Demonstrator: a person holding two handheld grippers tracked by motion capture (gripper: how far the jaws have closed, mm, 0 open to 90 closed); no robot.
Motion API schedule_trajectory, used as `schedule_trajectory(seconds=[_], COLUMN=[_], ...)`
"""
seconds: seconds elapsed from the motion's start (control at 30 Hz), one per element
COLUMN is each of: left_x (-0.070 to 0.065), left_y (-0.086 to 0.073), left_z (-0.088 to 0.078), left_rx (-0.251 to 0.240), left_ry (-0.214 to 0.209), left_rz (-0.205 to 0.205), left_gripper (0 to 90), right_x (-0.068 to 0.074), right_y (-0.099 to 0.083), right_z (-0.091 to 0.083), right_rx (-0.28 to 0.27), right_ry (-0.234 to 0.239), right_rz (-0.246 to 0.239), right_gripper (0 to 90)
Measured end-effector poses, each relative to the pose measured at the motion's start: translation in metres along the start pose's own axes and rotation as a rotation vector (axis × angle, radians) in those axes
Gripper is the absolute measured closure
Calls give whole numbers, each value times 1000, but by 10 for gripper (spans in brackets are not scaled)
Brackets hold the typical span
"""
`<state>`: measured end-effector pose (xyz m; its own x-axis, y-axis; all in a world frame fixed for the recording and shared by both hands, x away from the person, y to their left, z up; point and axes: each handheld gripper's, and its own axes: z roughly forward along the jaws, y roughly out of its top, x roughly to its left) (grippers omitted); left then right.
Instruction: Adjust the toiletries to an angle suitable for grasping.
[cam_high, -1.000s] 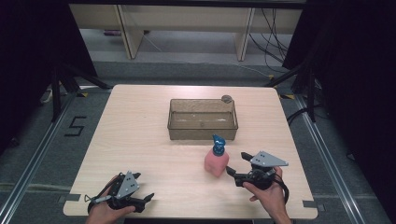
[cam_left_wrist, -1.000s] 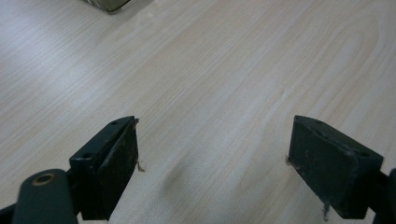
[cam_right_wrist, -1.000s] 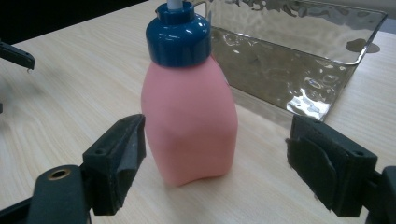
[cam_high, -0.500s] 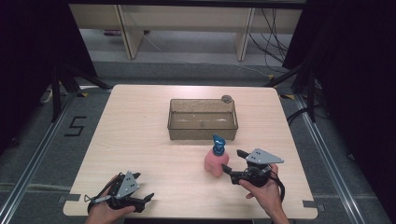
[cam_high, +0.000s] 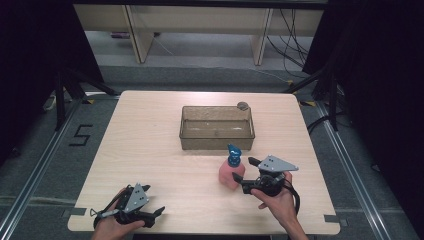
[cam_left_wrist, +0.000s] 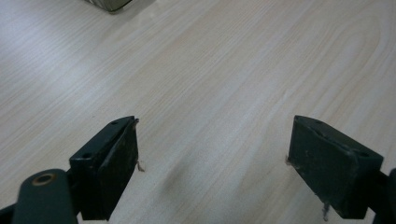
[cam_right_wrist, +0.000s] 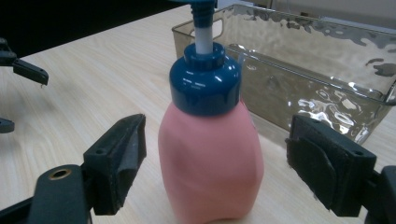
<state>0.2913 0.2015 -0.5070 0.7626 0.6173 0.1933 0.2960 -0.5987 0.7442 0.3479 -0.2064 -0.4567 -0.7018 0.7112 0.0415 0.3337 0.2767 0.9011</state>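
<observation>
On counter (cam_high: 150, 150): pink pump bottle (cam_right_wrist: 210, 158), upright, between spread jaws of right tool (cam_right_wrist: 215, 168), untouched; clear bin (cam_high: 217, 128) behind; left tool (cam_left_wrist: 212, 163) spread, empty.

The left gripper (cam_high: 131, 209) sat low at the near left of the surface (cam_high: 150, 150), held in the left hand (cam_high: 107, 227), jaws spread wide. The right gripper (cam_high: 250, 175), gripped by the right hand (cam_high: 277, 200), pointed leftward, its jaws likewise wide apart.
</observation>
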Motion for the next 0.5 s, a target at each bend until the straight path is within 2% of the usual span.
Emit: schedule_trajectory(seconds=[0.07, 0.1, 0.13, 0.17, 0.2, 0.27, 0.3, 0.37, 0.4, 0.47, 0.5], left_x=[-1, -1, -1, 0, -1, -1, 0, -1, -1, 0, 0], left_y=[-1, -1, -1, 0, 0, 0, 0, 0, 0, 0, 0], left_z=[1, 1, 1, 0, 0, 0, 0, 0, 0, 0, 0], left_rx=[-6, -13, -13, -1, 1, -4, 4, 1, -5, -5, -4], left_ry=[4, 12, 12, 0, -1, -2, -1, 0, -3, -4, -8], left_rz=[-12, -11, -11, -4, -6, -9, 1, -13, -8, -9, -6], left_gripper=[156, 156, 156, 156, 156, 156, 156, 156, 156, 156, 156], right_x=[2, 1, 1, 3, 0, 0, 3, 1, 3, 0, 0], right_y=[2, 3, 3, 3, 4, 4, 4, 6, 5, 7, 7], right_z=[2, 3, 3, 5, 5, 6, 6, 7, 9, 9, 10], right_rx=[1, -9, -9, -8, -9, -10, -4, -15, -27, -29, -20], right_ry=[19, 20, 20, 20, 20, 19, 36, 24, 22, 12, 21], right_rz=[23, 4, 4, 34, 0, 1, 41, 15, 35, -8, 1], right_gripper=[219, 222, 222, 225, 227, 229, 232, 234, 235, 235, 236])
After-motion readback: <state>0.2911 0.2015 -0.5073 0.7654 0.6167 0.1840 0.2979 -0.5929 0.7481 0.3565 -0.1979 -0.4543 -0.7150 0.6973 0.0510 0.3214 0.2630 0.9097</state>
